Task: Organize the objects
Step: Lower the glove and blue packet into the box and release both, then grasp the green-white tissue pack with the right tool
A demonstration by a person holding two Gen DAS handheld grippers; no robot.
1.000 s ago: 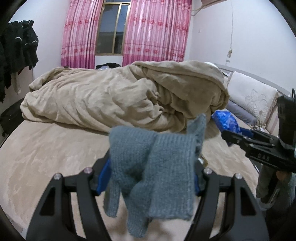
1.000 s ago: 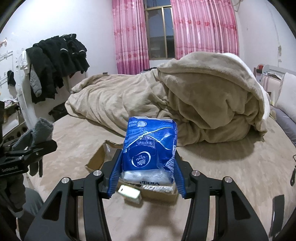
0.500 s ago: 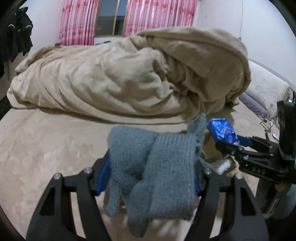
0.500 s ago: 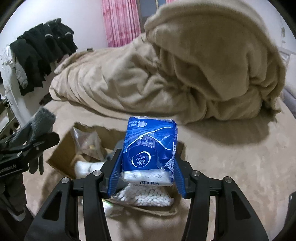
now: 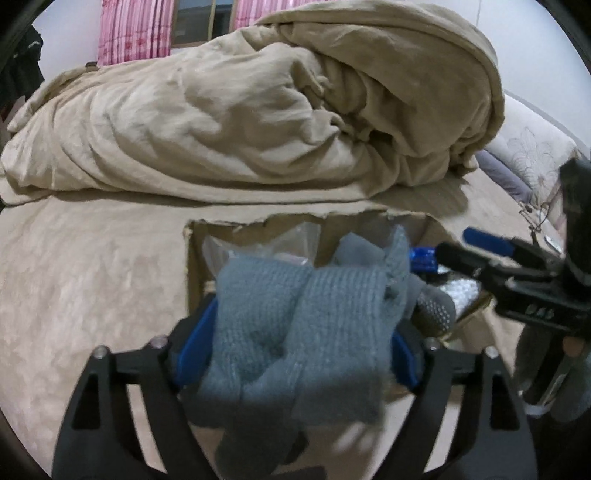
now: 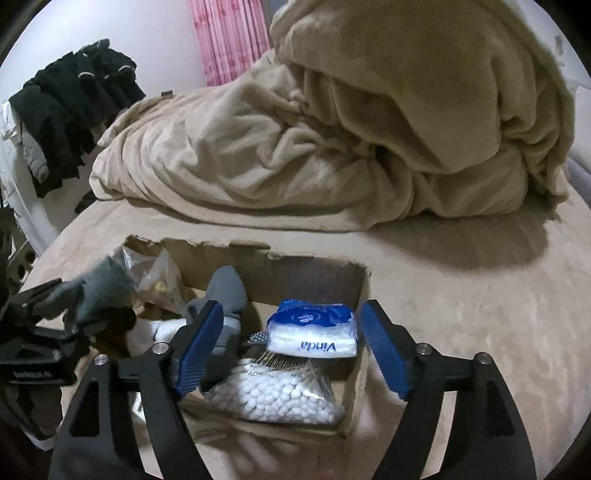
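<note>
My right gripper (image 6: 291, 350) has just opened; the tissues (image 6: 312, 330) lie loose in the box (image 6: 314, 273). At nine o'clock, my left gripper (image 5: 295, 350), just widened, has the glove (image 5: 299, 325) between its pads.

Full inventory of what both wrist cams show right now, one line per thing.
cardboard box: 1, brown, open, on the bed
tissue pack: 1, blue and white, in the box, between the open right pads
bag of white beads: 1, clear, in the box
knit gloves: grey, between the left gripper's pads
duvet: 1, beige, heaped behind the box
curtains: pink, back wall
dark clothes: hanging, left wall
left gripper: jaws just opening
right gripper: jaws just opened
</note>
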